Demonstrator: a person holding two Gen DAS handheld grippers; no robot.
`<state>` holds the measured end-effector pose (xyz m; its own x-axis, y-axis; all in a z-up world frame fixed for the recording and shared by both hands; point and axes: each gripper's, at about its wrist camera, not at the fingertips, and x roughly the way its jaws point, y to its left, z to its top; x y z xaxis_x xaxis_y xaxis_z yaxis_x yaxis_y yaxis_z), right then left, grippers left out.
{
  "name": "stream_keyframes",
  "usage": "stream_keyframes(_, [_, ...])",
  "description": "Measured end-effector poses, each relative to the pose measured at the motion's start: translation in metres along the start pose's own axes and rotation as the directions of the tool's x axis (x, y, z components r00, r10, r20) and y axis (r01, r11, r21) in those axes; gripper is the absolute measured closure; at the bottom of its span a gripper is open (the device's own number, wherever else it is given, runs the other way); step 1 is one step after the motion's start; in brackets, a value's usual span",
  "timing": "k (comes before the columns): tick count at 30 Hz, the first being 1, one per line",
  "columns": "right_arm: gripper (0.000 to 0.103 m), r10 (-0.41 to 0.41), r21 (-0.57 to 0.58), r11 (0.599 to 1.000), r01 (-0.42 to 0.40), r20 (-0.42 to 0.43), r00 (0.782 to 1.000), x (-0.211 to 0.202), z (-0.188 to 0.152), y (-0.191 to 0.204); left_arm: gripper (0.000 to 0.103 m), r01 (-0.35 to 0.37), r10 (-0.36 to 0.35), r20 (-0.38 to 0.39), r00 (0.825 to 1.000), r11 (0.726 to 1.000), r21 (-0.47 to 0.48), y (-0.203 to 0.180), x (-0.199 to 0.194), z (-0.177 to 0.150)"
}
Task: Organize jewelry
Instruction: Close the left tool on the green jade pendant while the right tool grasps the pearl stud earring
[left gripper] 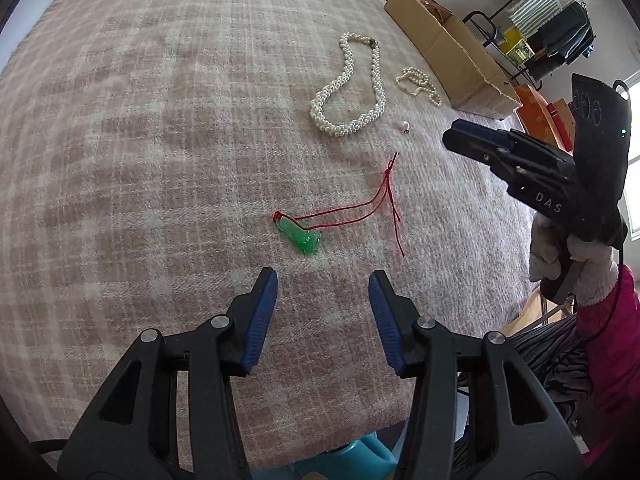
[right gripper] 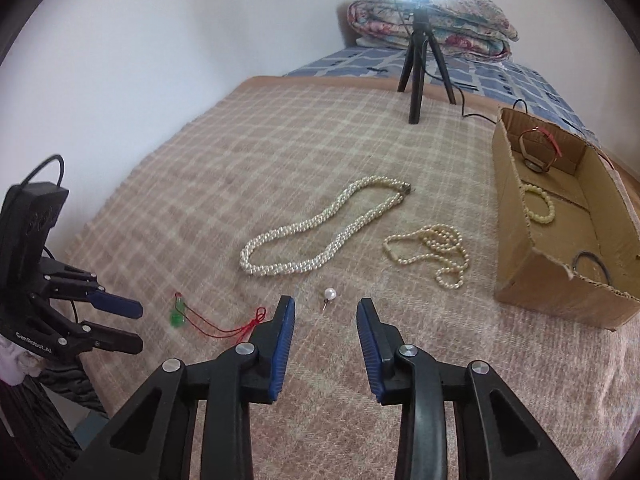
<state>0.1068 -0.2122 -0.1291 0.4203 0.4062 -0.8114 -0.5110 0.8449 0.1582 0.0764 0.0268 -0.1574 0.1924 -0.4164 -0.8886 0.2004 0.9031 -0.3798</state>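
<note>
A green pendant [left gripper: 302, 238] on a red cord [left gripper: 344, 210] lies on the plaid blanket [left gripper: 160, 160], just ahead of my left gripper [left gripper: 323, 278], which is open and empty. My right gripper [right gripper: 326, 304] is open low over the blanket. A single pearl pin [right gripper: 329, 293] lies at the gap between its tips, untouched. Beyond are a thick twisted pearl necklace [right gripper: 272, 271] and a thin pearl strand [right gripper: 436, 240]. The cardboard box [right gripper: 516, 240] at right holds a bead bracelet [right gripper: 540, 208], a bangle [right gripper: 536, 152] and a dark hair tie [right gripper: 592, 264].
A ring-light tripod [right gripper: 416, 76] stands at the blanket's far edge, with a folded quilt [right gripper: 432, 20] behind it. A gloved hand [left gripper: 568, 256] with a pink sleeve holds the right gripper [left gripper: 452, 136]. A metal rack [left gripper: 552, 28] stands past the box [left gripper: 452, 48].
</note>
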Motion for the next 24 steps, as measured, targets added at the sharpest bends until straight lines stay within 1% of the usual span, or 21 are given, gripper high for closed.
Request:
stream_keyframes(6, [0.075,-0.025,-0.008,1.0,0.025,-0.035,0.999,0.022,0.001,-0.003,0.054,0.003,-0.004,-0.01,1.0,1.0,-0.021,0.003,0.006,0.004])
stream_keyframes(12, [0.077,0.004,0.017,1.0,-0.003,-0.052,0.999,0.032,0.006,-0.004,0.054,-0.007,0.007,-0.025,1.0,1.0,0.005,-0.005,0.016,0.006])
stream_keyframes(15, [0.079,-0.008,0.01,1.0,0.009,-0.074,0.997,0.037,0.008,-0.001,0.054,-0.011,0.011,-0.032,0.999,1.0,0.011,-0.007,0.019,0.007])
stream_keyframes(20, [0.08,-0.006,0.012,1.0,0.007,-0.081,0.997,0.044,0.01,0.0,0.055,-0.018,0.018,-0.026,1.0,1.0,-0.004,-0.006,0.021,0.011])
stream_keyframes(21, [0.08,-0.008,0.013,1.0,0.009,-0.082,0.997,0.045,0.01,0.0,0.056,-0.023,0.023,-0.024,0.999,1.0,-0.01,-0.004,0.022,0.012])
stream_keyframes(22, [0.08,-0.01,0.016,1.0,0.011,-0.082,0.997,0.046,0.011,0.0,0.061,-0.03,0.029,-0.025,0.999,0.999,-0.015,-0.003,0.023,0.013])
stream_keyframes(24, [0.08,-0.013,0.021,1.0,0.015,-0.08,0.997,0.048,0.012,0.0,0.063,-0.035,0.035,-0.026,0.999,0.999,-0.024,-0.002,0.026,0.016])
